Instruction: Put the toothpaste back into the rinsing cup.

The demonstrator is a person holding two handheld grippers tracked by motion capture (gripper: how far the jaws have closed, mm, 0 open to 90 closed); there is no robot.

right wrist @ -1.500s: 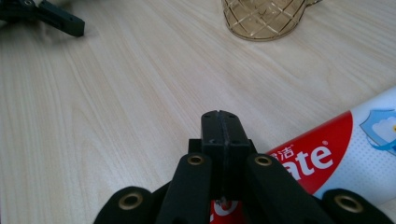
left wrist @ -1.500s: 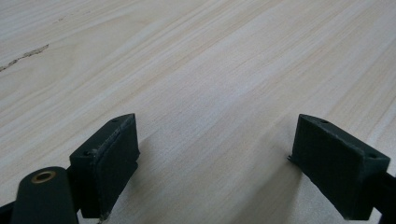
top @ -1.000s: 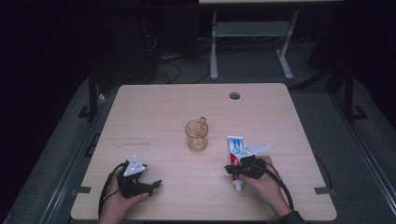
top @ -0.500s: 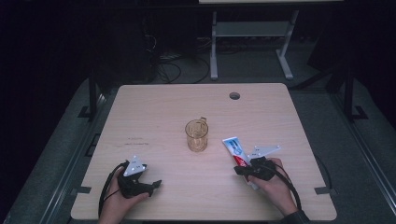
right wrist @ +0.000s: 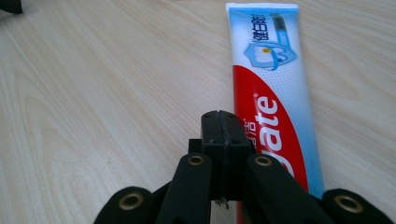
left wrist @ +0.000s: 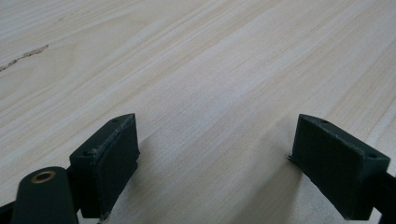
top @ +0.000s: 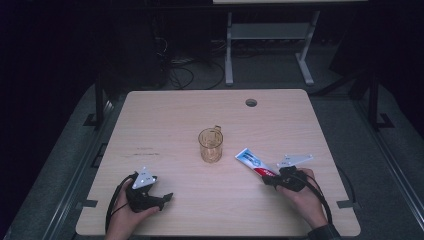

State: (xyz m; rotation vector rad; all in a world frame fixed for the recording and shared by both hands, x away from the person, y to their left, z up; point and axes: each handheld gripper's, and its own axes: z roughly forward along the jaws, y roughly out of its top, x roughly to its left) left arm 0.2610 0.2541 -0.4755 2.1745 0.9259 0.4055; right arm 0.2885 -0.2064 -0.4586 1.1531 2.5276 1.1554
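Two hand-held grippers are at work on the pale wooden bench (top: pixel 165 115). On the person's right, the right hand-held gripper (top: pixel 266 181) has its jaws pressed flat together with nothing between them, as the right gripper view makes plain. Its closed tip sits just beside the red end of a toothpaste tube (top: pixel 254 163), on the tube's left edge in that view; whether it touches the tube I cannot tell. The tube lies flat on the bench, its white and blue end pointing up and left toward a clear amber mug (top: pixel 210 145) that stands upright near the middle, close by but apart from it. The left hand-held gripper (top: pixel 167 198) rests low at the near left of the bench, well apart from mug and tube. Its jaws stand wide apart over bare wood, holding nothing.
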